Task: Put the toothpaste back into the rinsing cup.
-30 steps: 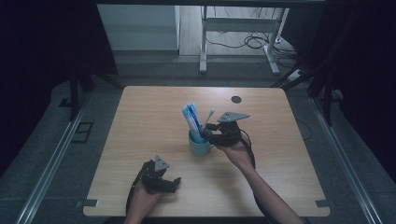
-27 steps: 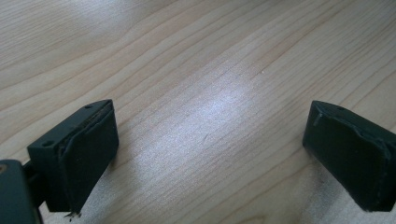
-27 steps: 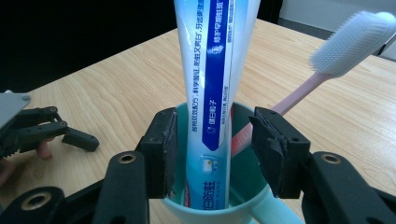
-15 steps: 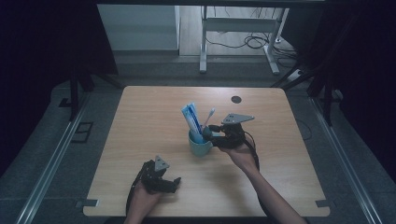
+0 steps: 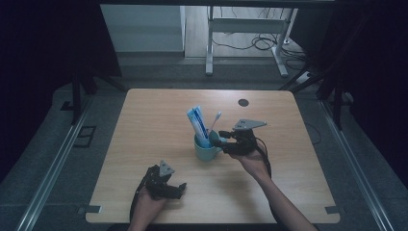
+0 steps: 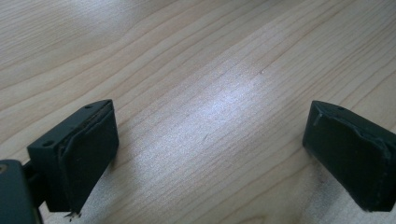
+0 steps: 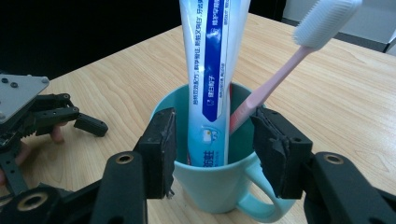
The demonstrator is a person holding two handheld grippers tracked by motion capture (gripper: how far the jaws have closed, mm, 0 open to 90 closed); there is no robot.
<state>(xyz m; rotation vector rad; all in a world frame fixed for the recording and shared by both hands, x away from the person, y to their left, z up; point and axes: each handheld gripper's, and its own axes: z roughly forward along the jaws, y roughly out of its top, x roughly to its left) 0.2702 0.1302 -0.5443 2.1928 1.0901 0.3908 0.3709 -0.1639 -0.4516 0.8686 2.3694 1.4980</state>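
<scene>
Toothpaste tube [image 7: 211,70]: upright in teal mug [image 7: 219,186], mid-table, pink toothbrush [image 7: 280,74] leaning beside. Right gripper [image 7: 212,149]: jaws half apart, straddling mug rim, pads clear of tube. Likely step: tube extraction. Centre pads on tube above rim, avoid toothbrush handle, clamp flat faces, lift straight up, or mug may tip. Left gripper [image 6: 205,154]: jaws wide apart, nothing between, resting low over wooden table [image 6: 196,56] at near edge.

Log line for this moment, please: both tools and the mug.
right tool: jaws open, astride mug rim, nothing gripped | mug: upright, holds toothpaste tube and toothbrush | left tool: open, over table
</scene>
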